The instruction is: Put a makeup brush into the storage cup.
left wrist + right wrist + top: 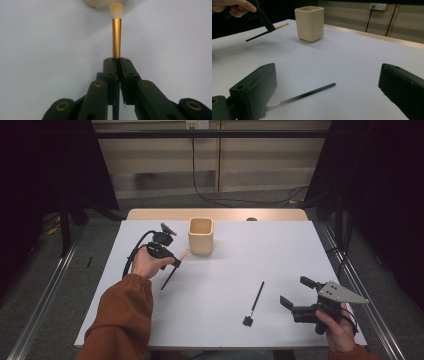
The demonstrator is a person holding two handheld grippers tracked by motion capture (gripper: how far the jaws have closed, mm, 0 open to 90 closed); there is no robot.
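My left gripper (176, 261) is shut on a makeup brush (172, 271) with a gold ferrule (116, 37) and pale bristles; it holds the brush lifted off the table, left of a cream square cup (201, 235). The bristle tip points toward the cup's base. In the right gripper view that brush (268, 31) hangs in the air beside the cup (309, 23). A second black brush (255, 301) lies flat on the white table, just left of my right gripper (296, 293), which stands open and holds nothing. The same brush (304, 95) lies between its jaws' line of sight.
The white tabletop (240, 270) has a wooden strip (215, 214) along its far edge. Metal rails run on the floor on both sides. Cables trail on the floor behind the table.
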